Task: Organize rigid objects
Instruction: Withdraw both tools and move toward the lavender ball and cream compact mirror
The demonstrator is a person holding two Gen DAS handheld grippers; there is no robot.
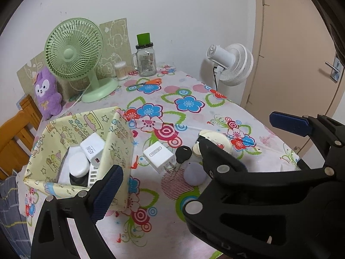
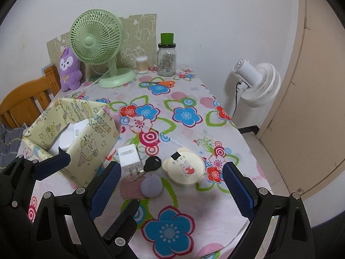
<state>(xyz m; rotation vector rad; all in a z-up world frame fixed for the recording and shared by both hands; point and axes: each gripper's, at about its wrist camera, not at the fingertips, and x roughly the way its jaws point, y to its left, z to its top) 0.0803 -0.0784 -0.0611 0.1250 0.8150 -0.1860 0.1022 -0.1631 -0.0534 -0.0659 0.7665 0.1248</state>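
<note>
Four loose items sit clustered mid-surface: a white charger (image 2: 129, 156), a black car key (image 2: 152, 163), a grey-purple dome (image 2: 151, 186) and a cream round case (image 2: 184, 168). Beside them the yellow patterned box (image 2: 86, 138) holds more white chargers, mostly hidden behind its wall from the right wrist view. In the left wrist view, the right gripper (image 1: 235, 133) covers part of the round case. Its jaws are spread wide and empty. The left gripper (image 1: 159, 177) also stands open, one finger cut off by the frame.
</note>
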